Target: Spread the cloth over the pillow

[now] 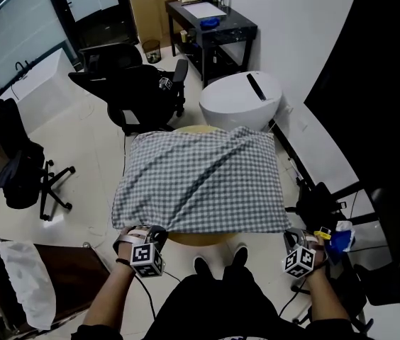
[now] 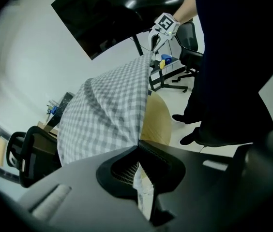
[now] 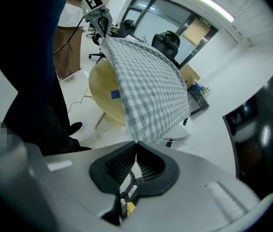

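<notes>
A grey-and-white checked cloth (image 1: 200, 179) lies spread over a round wooden table (image 1: 200, 239) and bulges in the middle. The pillow itself is hidden beneath it. My left gripper (image 1: 135, 231) is shut on the cloth's near left corner (image 2: 127, 124), which the left gripper view shows pinched between the jaws (image 2: 137, 148). My right gripper (image 1: 290, 234) is shut on the near right corner (image 3: 146, 95), with the cloth edge caught at the jaw tips (image 3: 136, 142). The near edge of the cloth hangs taut between both grippers. Each gripper view shows the other gripper's marker cube (image 2: 165, 22) (image 3: 94, 1) at the far corner.
A white round object (image 1: 246, 98) stands just behind the table, and a black desk (image 1: 210, 23) is further back. Black office chairs (image 1: 143, 91) (image 1: 19, 168) stand at the left. A dark panel (image 1: 384, 83) and a stool with blue and yellow items (image 1: 335, 236) are at the right. My feet (image 1: 218, 261) are under the near edge.
</notes>
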